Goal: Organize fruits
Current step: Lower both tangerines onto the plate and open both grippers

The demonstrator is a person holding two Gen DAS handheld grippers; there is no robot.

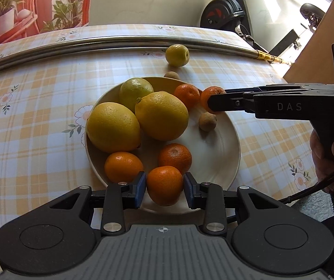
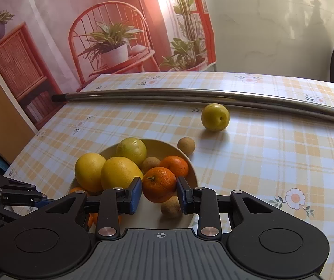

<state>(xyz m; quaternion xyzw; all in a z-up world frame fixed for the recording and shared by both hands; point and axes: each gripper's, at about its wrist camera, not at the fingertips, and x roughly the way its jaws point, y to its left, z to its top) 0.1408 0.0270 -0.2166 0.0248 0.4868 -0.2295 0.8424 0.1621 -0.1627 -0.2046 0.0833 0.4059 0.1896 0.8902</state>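
- orange mandarin (image 1: pixel 164 185) sits squeezed between the blue pads of the left gripper (image 1: pixel 164 190), low over the near edge of the cream bowl (image 1: pixel 225 154)
- right gripper (image 2: pixel 159 192) pinches another mandarin (image 2: pixel 159 184) over the bowl's far side
- two big lemons (image 1: pixel 161 115) lie in the bowl
- one yellow fruit (image 2: pixel 215 117) rests alone on the checked tablecloth (image 2: pixel 272 158)

A home room: beyond the fingers, a worktop (image 2: pixel 272 154) under a floral checked tablecloth, an exercise bike (image 1: pixel 232 11) behind.
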